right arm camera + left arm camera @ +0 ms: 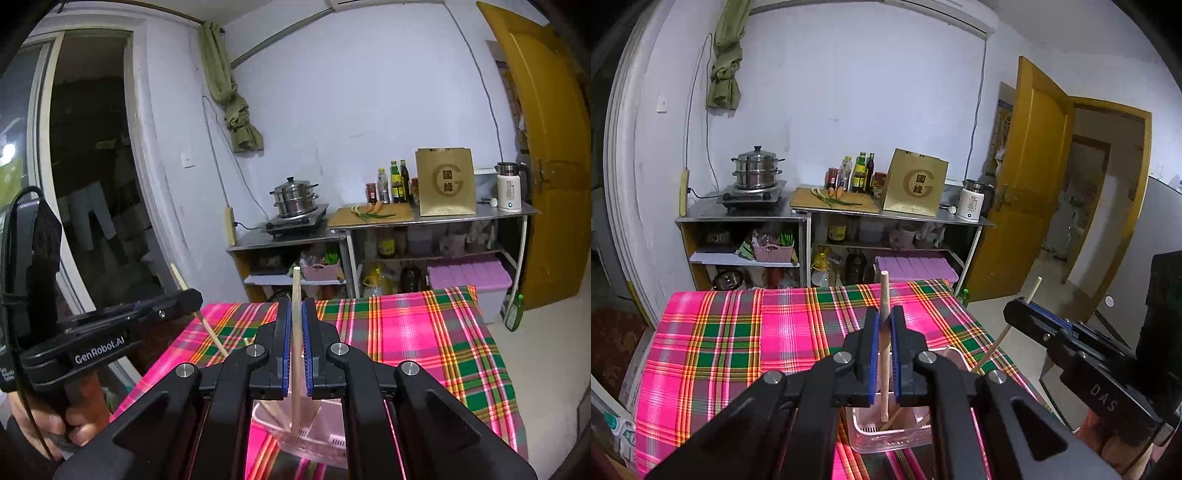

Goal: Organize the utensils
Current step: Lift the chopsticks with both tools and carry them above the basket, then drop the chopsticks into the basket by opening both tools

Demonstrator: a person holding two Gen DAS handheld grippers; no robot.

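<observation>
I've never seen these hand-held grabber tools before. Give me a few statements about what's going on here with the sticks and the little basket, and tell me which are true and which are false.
1. The left gripper is shut on a chopstick. True.
2. The right gripper is open and holds nothing. False: it is shut on a chopstick of its own.
3. The clear plastic basket stands on a plaid tablecloth. True.
4. The basket is empty. False: more chopsticks lean inside it.
5. A steamer pot sits on the stove at the back. True.
6. The yellow door is closed. False: it stands open.
</observation>
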